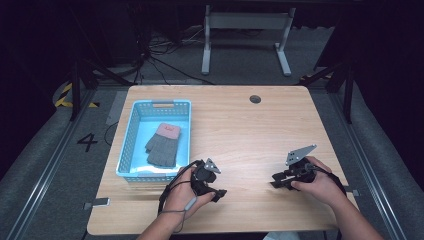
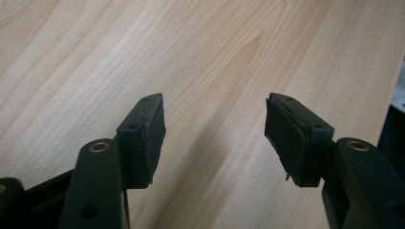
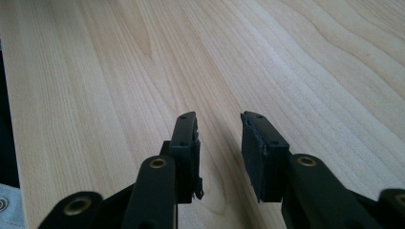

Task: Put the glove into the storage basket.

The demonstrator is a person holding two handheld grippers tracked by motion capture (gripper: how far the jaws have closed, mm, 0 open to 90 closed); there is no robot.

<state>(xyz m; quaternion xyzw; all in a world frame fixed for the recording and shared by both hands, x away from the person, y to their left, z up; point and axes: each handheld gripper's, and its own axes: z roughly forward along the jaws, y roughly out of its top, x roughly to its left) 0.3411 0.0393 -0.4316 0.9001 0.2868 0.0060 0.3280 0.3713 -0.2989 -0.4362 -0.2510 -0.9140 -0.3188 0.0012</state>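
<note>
1. A grey knit glove (image 1: 162, 149) with a pink cuff (image 1: 169, 131) lies flat in a light-blue plastic basket (image 1: 129, 145) on the left half of the counter (image 1: 250, 135). Its long axis runs near to far, cuff at the far end and fingers toward the near edge, tilted a little to the left.
2. The basket is rectangular with perforated walls, its long side also running near to far.
3. The left hand-held gripper (image 1: 218, 194) rests low at the near edge, just right of the basket's near corner, pointing right. Its own view (image 2: 215, 131) shows the jaws spread wide with nothing but bare wood between them.
4. The right hand-held gripper (image 1: 276, 181) sits well apart on the right, pointing left, with its jaws (image 3: 219, 143) parted and empty.
5. The counter is pale wood with a round cable hole (image 1: 255, 99) near the far edge. Beyond it are grey floor, loose cables and a white desk frame (image 1: 245, 35), and the room is dark.
</note>
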